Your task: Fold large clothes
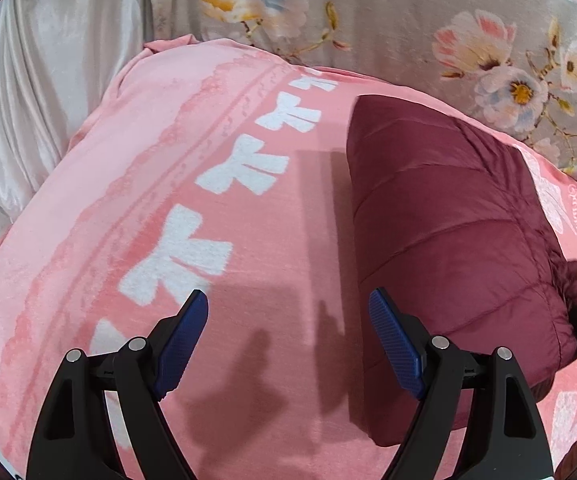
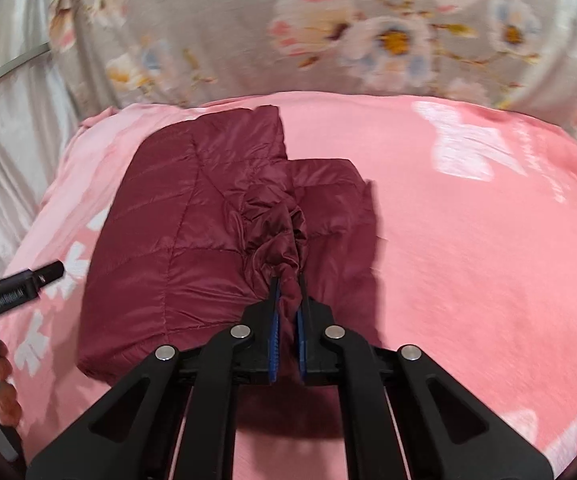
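My right gripper [image 2: 288, 292] is clamped on a bunched, gathered edge of the maroon puffer jacket [image 2: 192, 232]; fabric is squeezed between the blue pads [image 2: 274, 320], w/ ruffled folds rising just beyond the tips. The jacket lies folded into a thick quilted block on the pink blanket [image 2: 468, 260], w/ a narrower folded part sticking out toward the far side. In the right wrist view it sits left of centre, and its near-right part is what I'm pinching.

My left gripper [image 1: 288, 304] is wide open w/ nothing between the fingers [image 1: 184, 336]; it hovers over bare pink blanket, just left of the jacket [image 1: 448, 240]. The right-hand finger overlaps the jacket's near edge in the left wrist view, but I can't tell if it touches. In the right wrist view the left gripper [image 2: 44, 274] pokes in from the left edge, tip over the blanket beside the jacket, and my hand [image 2: 2, 384] shows below it on the handle.

The blanket has white bow shapes [image 1: 244, 168] in a row. Beyond its far edge is a grey floral sheet [image 1: 428, 8], and at far left pale satin fabric [image 1: 28, 92].
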